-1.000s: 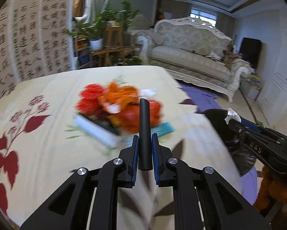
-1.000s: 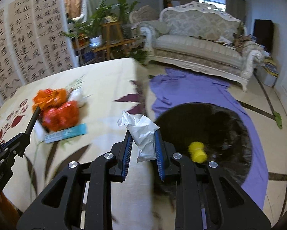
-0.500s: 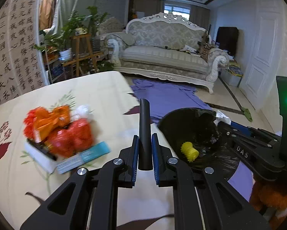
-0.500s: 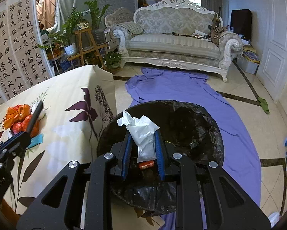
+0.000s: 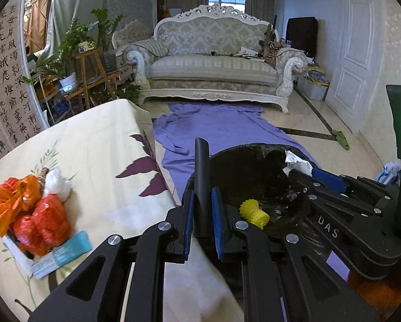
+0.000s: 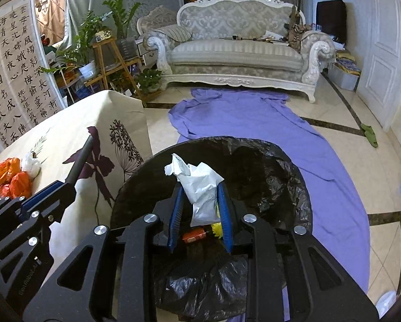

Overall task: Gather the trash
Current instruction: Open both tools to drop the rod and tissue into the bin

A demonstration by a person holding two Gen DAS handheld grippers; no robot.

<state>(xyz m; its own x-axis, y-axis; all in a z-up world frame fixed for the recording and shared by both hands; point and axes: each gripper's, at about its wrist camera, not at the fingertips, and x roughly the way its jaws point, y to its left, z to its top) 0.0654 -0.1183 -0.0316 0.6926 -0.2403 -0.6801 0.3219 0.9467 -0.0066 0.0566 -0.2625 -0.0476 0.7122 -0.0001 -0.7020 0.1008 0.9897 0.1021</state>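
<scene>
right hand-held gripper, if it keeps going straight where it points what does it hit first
Probably the black bin liner: the right hand-held gripper points down into the open bin, white wrapper between its just-opening jaws. Depth is unclear.

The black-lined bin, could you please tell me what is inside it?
In the bin: a yellow knobbly item and an orange packet. The white wrapper and right gripper cover the rest.

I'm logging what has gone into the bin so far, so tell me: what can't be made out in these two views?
- Bin contents, right wrist view: the right gripper and its white wrapper cover all but an orange packet and a yellow object.
- Orange packet's label: too small.
- Trash pile on the table, left wrist view: lower items are buried under orange bags.
- Black tube in the left gripper: lower end hidden by jaws.
</scene>
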